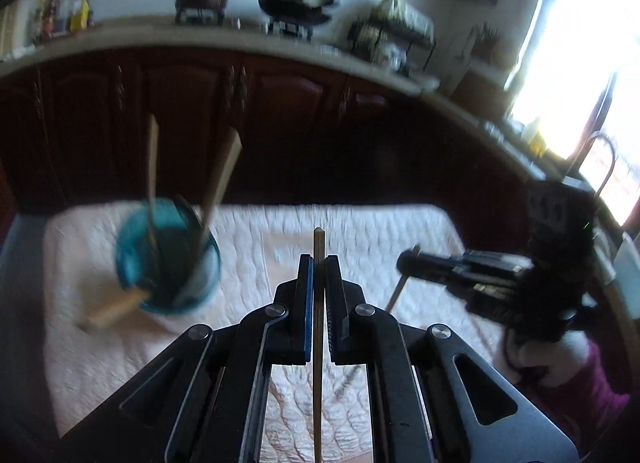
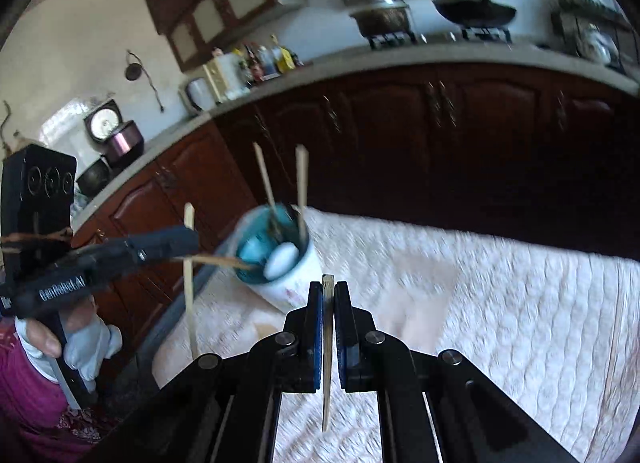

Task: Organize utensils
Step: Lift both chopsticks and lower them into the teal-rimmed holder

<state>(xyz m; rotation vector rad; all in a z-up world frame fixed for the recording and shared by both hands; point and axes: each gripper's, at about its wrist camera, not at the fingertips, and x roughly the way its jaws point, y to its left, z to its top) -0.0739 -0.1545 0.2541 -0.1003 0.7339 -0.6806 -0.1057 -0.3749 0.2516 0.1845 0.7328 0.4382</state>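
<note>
A wooden stick [image 1: 318, 303] stands clamped between the left jaws.

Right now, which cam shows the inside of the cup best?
The right wrist view: the cup tips its mouth toward the lens, showing the blue lining, a white lump and two upright sticks. The left wrist view shows the cup blurred, more side-on, contents murky.

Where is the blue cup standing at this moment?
The blue cup stands on the white quilted cloth, left of centre in the left wrist view, holding two upright wooden sticks. In the right wrist view it sits just beyond the right tongs.
</note>
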